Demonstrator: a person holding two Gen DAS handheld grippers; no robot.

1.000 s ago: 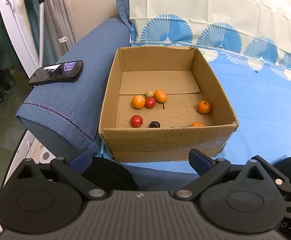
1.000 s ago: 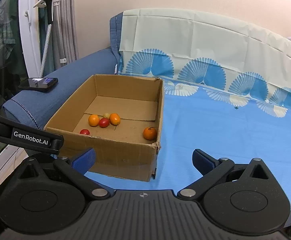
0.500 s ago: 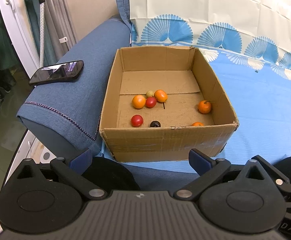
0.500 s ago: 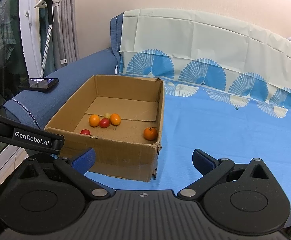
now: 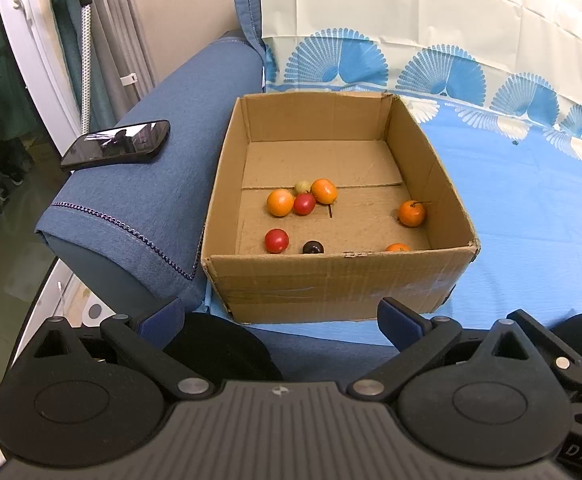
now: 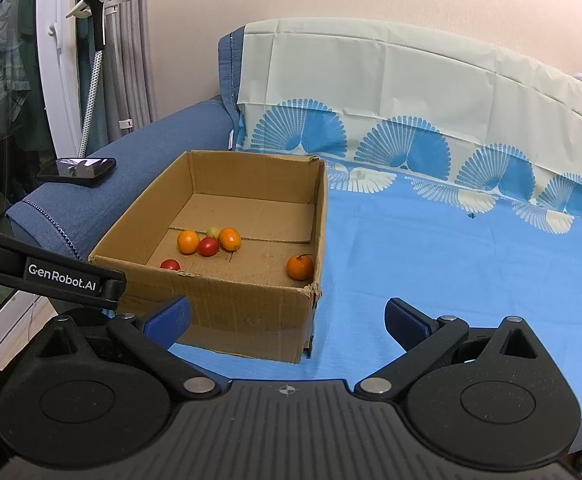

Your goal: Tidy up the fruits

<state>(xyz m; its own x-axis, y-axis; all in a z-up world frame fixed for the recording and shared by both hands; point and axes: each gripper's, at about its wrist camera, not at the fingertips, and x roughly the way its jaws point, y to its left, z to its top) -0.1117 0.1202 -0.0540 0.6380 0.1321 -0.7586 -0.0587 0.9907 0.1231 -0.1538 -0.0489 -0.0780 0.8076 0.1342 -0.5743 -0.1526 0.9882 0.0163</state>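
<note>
1. Eight small round fruits (image 5: 304, 204) lie loose on the cardboard box (image 5: 331, 280) floor.
2. Likely light, smooth, prone to roll; pinch across the middle.
3. Left claw (image 5: 279, 316) and right claw (image 6: 287, 320) hang released, empty, short of the box.

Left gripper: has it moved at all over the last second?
No. In the left wrist view the cardboard box and the phone sit where they did a second ago, so the left gripper has held still, jaws open.
</note>
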